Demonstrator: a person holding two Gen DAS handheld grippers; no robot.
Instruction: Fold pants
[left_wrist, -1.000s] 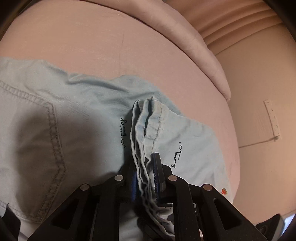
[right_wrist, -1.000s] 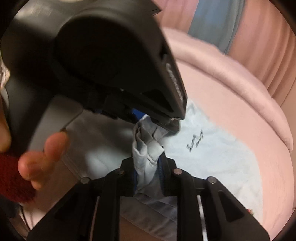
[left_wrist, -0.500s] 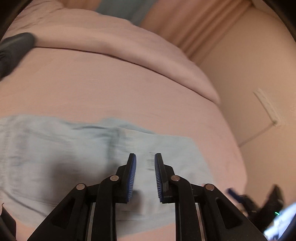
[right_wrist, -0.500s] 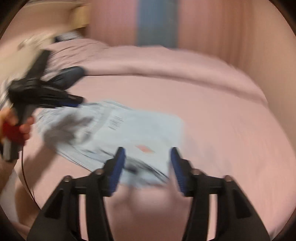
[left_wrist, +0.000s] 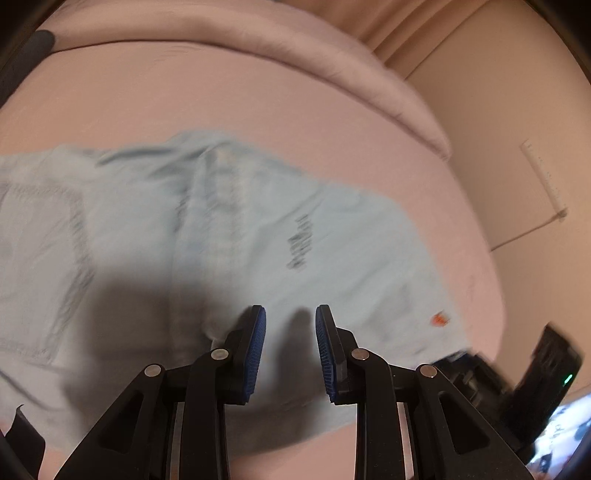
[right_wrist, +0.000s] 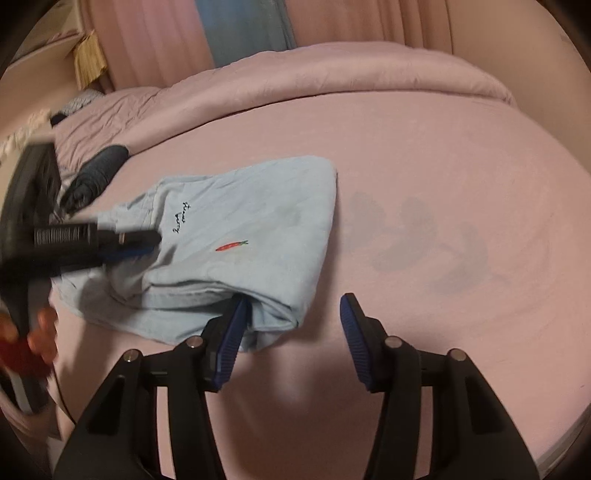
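The light blue pants (right_wrist: 236, 236) lie folded on the pink bed, with small black script and a red embroidered mark on top. They fill the middle of the left wrist view (left_wrist: 229, 236), blurred. My left gripper (left_wrist: 290, 325) is open and empty, just above the fabric; it also shows in the right wrist view (right_wrist: 136, 240) at the pants' left side. My right gripper (right_wrist: 291, 314) is open and empty, at the near right corner of the folded pants, its left finger (right_wrist: 231, 328) beside the fold.
The pink bed sheet (right_wrist: 443, 184) spreads right of the pants. A rolled pink duvet (right_wrist: 332, 70) lies along the back. A dark rolled garment (right_wrist: 96, 173) sits at the left. Curtains and a wall stand behind. The right gripper's body (left_wrist: 535, 376) is at lower right.
Both grippers let go of the bunched pants edge and opened. The pants now lie flat and folded. The right gripper drew back to the right; the left gripper lifted off.
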